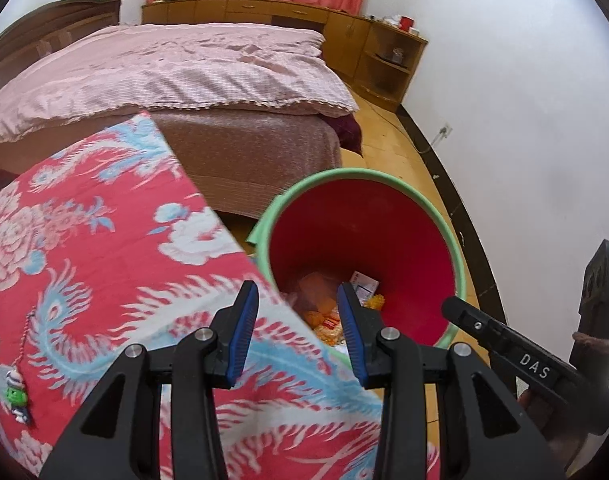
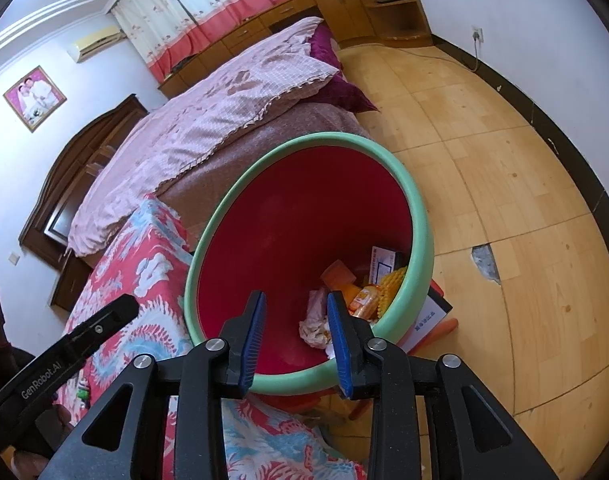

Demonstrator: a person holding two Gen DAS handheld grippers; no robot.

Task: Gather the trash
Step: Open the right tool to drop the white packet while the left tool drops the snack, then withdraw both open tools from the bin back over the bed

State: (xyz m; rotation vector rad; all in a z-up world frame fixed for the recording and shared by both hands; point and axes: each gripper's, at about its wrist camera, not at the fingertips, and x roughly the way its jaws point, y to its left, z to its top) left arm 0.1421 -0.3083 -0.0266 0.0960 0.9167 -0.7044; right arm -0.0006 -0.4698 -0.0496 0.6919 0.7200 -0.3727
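Both jaws are held apart and empty on the left hand-held gripper (image 1: 298,332) and right hand-held gripper (image 2: 295,340). Trash (image 2: 360,296) is seen at lower centre inside the red bin (image 2: 304,216), beside the cloth-covered tabletop (image 1: 84,260).

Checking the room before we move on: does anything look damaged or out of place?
Yes. The floor has a broken patch showing grey underneath, right of the bin. A box and an orange stick-like item lie on the floor beside the bin rather than in it.
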